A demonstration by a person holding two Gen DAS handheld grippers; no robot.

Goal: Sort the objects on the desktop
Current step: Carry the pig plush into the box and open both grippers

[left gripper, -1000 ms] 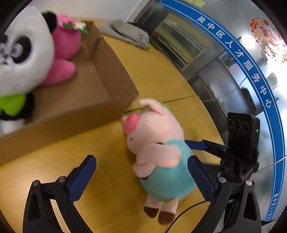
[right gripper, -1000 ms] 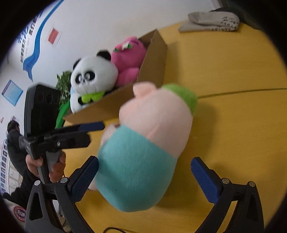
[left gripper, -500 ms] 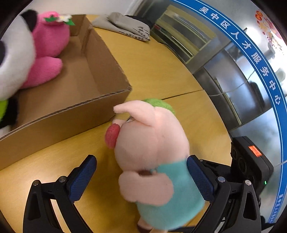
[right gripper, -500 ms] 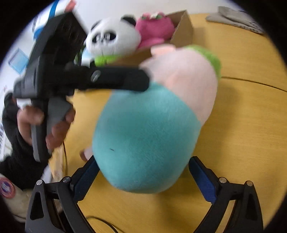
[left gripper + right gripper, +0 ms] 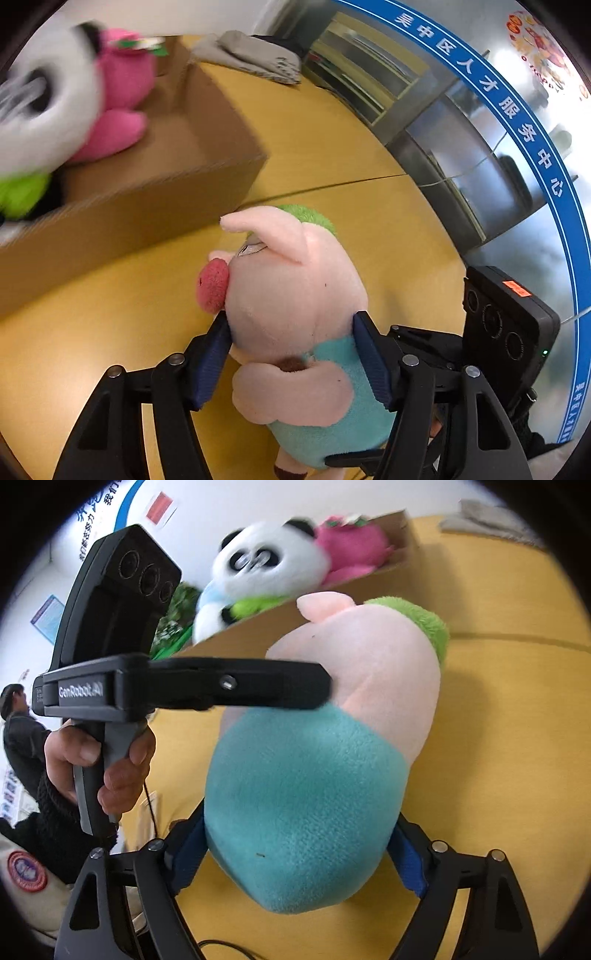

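Both claws on the pig plush [image 5: 295,295] right now — my left gripper [image 5: 291,354] squeezes its head, my right gripper [image 5: 295,849] pinches its teal belly. It's by the desk's seam, just beside the cardboard box [image 5: 147,199] holding the panda [image 5: 269,568]. Looks like next is up over the box wall.

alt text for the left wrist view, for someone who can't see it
The left gripper squeezes a pink pig plush in a teal shirt above a yellow table. Behind it, a cardboard box holds a panda plush and a pink plush.
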